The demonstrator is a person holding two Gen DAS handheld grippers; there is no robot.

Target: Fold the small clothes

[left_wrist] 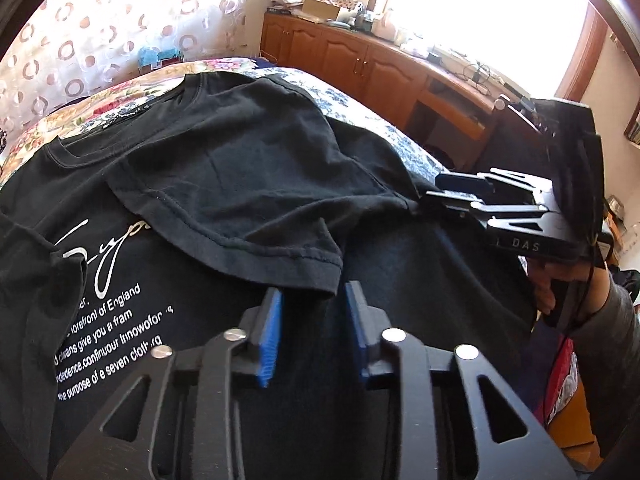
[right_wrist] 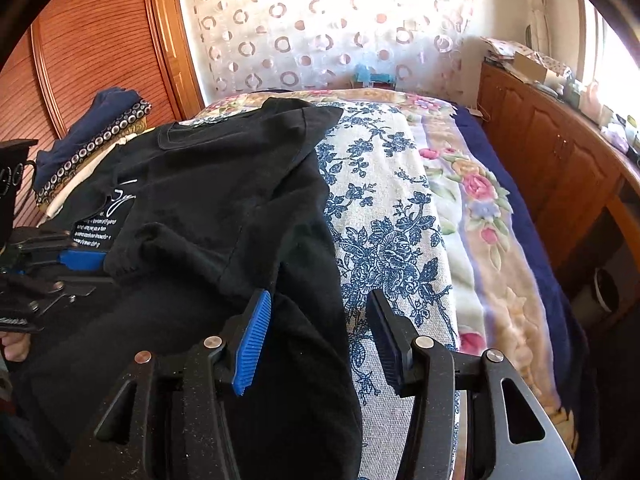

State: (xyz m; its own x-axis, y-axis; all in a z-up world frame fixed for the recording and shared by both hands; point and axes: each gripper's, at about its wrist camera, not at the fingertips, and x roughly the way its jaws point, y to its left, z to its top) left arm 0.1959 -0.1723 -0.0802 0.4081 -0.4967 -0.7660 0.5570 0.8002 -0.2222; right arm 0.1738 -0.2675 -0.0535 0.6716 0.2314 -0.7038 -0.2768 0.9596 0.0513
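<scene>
A black T-shirt (left_wrist: 224, 184) with white print lies on the bed, its right sleeve folded in over the chest. My left gripper (left_wrist: 314, 300) is open, its blue pads just short of the sleeve's hem, holding nothing. My right gripper (right_wrist: 320, 312) is open over the shirt's right side edge (right_wrist: 312, 240), empty. In the left wrist view the right gripper (left_wrist: 452, 192) sits at the shirt's side. In the right wrist view the left gripper (right_wrist: 80, 260) shows at the left beside the sleeve hem.
The bed has a blue-flowered cloth (right_wrist: 384, 232) and a rose-patterned blanket (right_wrist: 480, 200). A wooden cabinet (right_wrist: 560, 160) with clutter runs along the right. Folded clothes (right_wrist: 92, 136) are stacked at the far left by a wooden wardrobe (right_wrist: 100, 40).
</scene>
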